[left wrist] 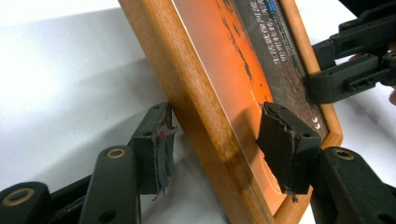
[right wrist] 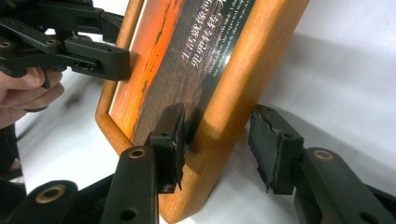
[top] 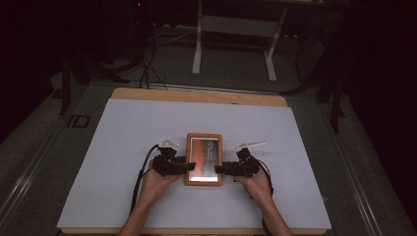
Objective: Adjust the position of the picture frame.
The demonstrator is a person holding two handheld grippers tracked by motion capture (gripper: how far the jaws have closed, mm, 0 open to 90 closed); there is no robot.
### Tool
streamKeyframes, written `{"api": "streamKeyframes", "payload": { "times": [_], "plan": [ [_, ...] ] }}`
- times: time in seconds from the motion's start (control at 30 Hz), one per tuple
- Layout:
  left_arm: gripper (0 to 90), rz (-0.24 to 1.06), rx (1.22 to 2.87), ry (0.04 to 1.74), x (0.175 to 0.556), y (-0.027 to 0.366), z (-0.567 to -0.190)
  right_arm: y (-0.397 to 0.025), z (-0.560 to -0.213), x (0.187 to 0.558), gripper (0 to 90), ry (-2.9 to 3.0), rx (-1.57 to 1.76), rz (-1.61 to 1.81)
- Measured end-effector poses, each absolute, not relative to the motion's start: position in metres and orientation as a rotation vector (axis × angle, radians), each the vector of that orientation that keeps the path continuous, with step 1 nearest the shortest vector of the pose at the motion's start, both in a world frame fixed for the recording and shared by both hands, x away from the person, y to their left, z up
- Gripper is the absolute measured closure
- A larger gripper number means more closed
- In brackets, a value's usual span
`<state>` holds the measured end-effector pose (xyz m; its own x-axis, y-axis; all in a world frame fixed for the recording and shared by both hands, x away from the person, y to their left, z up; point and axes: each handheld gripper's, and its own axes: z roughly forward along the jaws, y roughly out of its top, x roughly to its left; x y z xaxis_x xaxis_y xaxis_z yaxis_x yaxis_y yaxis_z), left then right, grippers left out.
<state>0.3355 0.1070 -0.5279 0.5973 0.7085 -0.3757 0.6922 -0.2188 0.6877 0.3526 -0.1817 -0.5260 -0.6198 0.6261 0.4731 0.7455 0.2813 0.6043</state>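
A wooden picture frame (top: 204,158) with an orange and dark print lies flat on the white sheet. My left gripper (top: 191,167) reaches its left rail from the side and my right gripper (top: 219,169) reaches its right rail. In the left gripper view the left gripper (left wrist: 219,149) is open and straddles the frame's wooden rail (left wrist: 196,93), one pad over the print, the other just off the outer side. In the right gripper view the right gripper (right wrist: 219,144) is open and straddles the opposite rail (right wrist: 243,79) the same way.
The white sheet (top: 147,128) covers most of a wooden table (top: 196,95). A person's hands come in from the near edge. Beyond the table stand a white desk frame (top: 197,44) and floor cables (top: 147,64) in a dark room.
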Motion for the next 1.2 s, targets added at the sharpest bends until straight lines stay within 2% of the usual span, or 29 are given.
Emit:
{"api": "streamKeyframes", "payload": {
  "times": [0.17, 0.23, 0.3, 0.37, 0.43, 0.47, 0.53, 1.07, 1.2],
  "plan": [
    [41.2, -0.001, 1.959, 1.135, 0.337, 0.106, -0.531, -0.181, -0.532, 0.353, 53.4, -2.359, -1.313, -1.241],
    [41.1, -0.001, 1.956, 1.138, 0.337, 0.107, -0.531, -0.183, -0.529, 0.351, 60.6, -2.389, -1.31, -1.25],
    [41.1, 0.041, 1.953, 1.132, 0.336, 0.109, -0.529, -0.184, -0.526, 0.349, 61.0, -2.408, -1.3, -1.249],
    [44.7, 0.104, 1.936, 1.149, 0.335, 0.112, -0.525, -0.183, -0.525, 0.348, 61.1, -2.412, -1.299, -1.242],
    [46.7, 0.099, 1.913, 1.134, 0.334, 0.117, -0.523, -0.183, -0.526, 0.347, 60.7, -2.41, -1.303, -1.233],
    [54.0, 0.11, 1.924, 1.12, 0.334, 0.118, -0.523, -0.183, -0.528, 0.347, 60.6, -2.402, -1.307, -1.23],
    [60.1, 0.135, 1.948, 1.094, 0.332, 0.114, -0.523, -0.183, -0.528, 0.346, 61.2, -2.396, -1.312, -1.226],
    [60.8, 0.131, 1.906, 1.101, 0.338, 0.116, -0.525, -0.179, -0.524, 0.336, 62.2, -2.427, -1.352, -1.183],
    [61.2, 0.125, 1.894, 1.11, 0.339, 0.119, -0.526, -0.179, -0.522, 0.334, 65.5, -2.403, -1.33, -1.187]
  ]
}}
